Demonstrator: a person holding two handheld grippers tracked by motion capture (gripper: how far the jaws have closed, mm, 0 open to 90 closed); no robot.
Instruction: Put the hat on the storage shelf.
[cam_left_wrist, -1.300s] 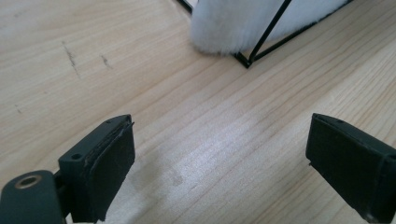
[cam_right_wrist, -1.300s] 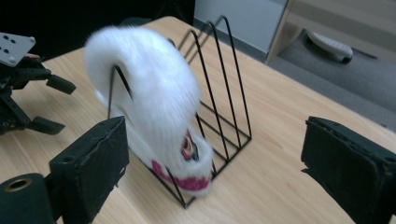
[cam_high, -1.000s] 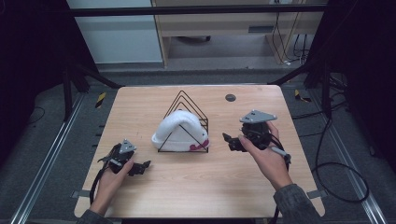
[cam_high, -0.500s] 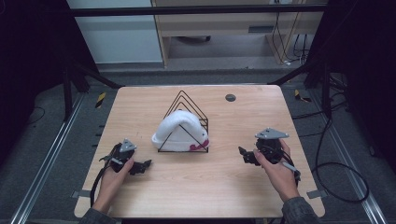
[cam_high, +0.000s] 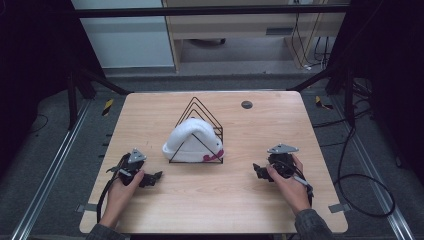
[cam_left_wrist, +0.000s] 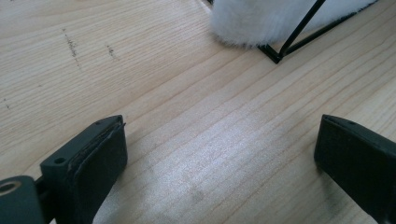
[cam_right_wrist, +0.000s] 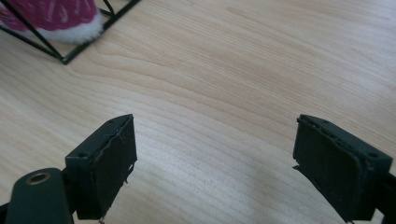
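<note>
L tongs (cam_high: 150, 178) rest low on the light wooden table (cam_high: 210, 210), jaws spread wide w/ nothing between them; same as 1 s ago, no shift. R tongs (cam_high: 260, 171) also spread & empty, resting on the table. Big change is on the R side: 1 s ago the R tongs were up close to the rack's R edge, half a sec ago already pulled back toward the person, now parked further back & down, well apart from the rack.

Ahead of both tongs, between them & toward the table's middle: black wire rack w/ nested triangular frames (cam_high: 199, 131). White fluffy hat w/ pink patch (cam_high: 192, 141) sits inside the rack, draped between the wires. In the left gripper view the hat's white fuzzy edge (cam_left_wrist: 275, 18) & a rack corner lie ahead-right of the jaws; in the right gripper view the pink part (cam_right_wrist: 51, 11) shows ahead-left, rack base wire just beside it.

Beyond the rack, far side of the table: small dark round disc (cam_high: 246, 104).

Judgement: R tongs backing off empty w/ hat sitting in the rack suggests placing is done, both hands at rest.
</note>
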